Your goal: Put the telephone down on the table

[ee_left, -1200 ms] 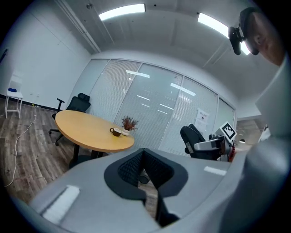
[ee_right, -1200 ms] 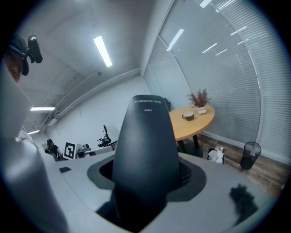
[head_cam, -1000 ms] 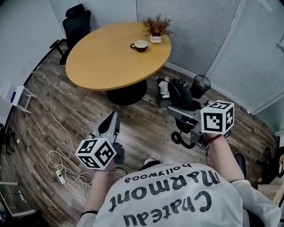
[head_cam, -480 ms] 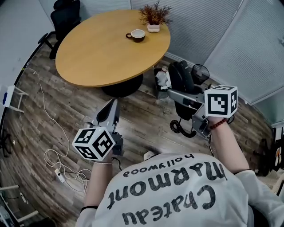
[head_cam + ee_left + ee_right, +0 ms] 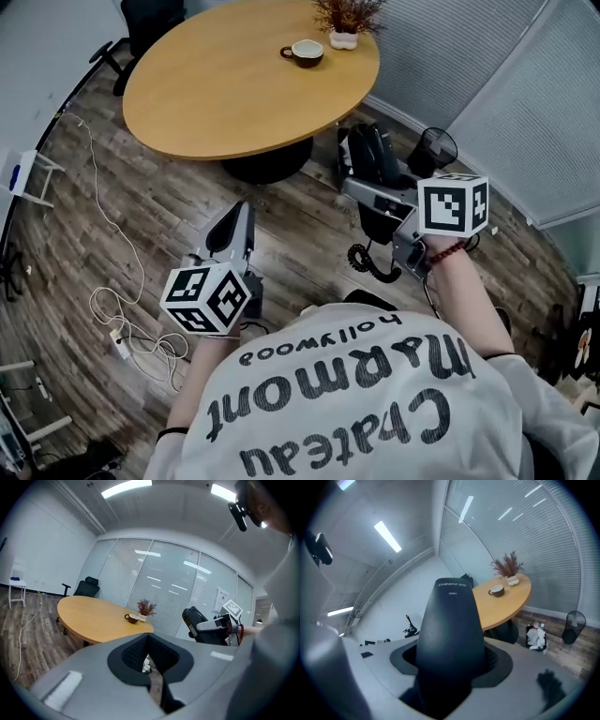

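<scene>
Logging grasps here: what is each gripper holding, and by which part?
The right gripper clamps the black telephone by its near end, the body jutting forward past the jaws. The left gripper holds nothing; jaws together.

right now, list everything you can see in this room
table: one, tan wood, oval, ahead
cup: one, dark with a white inside, on the table's far end
potted plant: one, brown twigs in a white pot, beside the cup
office chair: one, black, beyond the table
wastebasket: one, black, by the blinds
cable: one, white, loose on the floor, left
telephone: one, black, coiled cord hanging, in the right gripper
left gripper: grey, shut, empty
right gripper: grey, shut on the telephone
</scene>
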`<control>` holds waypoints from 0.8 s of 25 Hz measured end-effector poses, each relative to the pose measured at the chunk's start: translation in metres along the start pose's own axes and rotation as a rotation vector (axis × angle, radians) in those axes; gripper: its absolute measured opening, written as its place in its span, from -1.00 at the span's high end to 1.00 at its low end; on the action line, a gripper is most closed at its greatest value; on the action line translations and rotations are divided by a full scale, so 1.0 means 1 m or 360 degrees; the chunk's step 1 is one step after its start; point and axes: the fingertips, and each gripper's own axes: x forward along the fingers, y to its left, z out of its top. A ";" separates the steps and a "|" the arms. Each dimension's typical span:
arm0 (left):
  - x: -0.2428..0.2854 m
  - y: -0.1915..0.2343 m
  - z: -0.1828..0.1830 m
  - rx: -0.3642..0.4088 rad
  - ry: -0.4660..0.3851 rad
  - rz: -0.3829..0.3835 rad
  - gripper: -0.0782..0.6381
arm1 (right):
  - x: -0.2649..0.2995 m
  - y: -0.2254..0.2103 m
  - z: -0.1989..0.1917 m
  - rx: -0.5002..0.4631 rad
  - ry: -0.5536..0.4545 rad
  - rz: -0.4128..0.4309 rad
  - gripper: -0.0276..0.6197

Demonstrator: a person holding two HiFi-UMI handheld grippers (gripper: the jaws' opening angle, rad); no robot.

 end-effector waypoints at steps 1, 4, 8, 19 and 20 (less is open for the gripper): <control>0.002 0.002 -0.001 -0.0017 -0.0001 0.0026 0.77 | 0.004 -0.003 -0.002 0.0036 0.0012 0.0007 0.01; 0.016 0.015 0.001 -0.0136 0.0003 0.0105 0.77 | 0.023 -0.012 -0.002 0.0111 0.0077 0.0029 0.01; 0.032 0.034 0.024 -0.0140 -0.0130 0.0242 0.77 | 0.052 -0.029 0.012 0.0084 0.0163 0.0063 0.01; 0.098 0.064 0.061 -0.0275 -0.0155 0.0500 0.77 | 0.130 -0.087 0.103 -0.0027 0.0368 0.0225 0.01; 0.107 0.064 0.056 -0.0284 -0.0152 0.0507 0.77 | 0.135 -0.099 0.104 -0.0046 0.0391 0.0228 0.01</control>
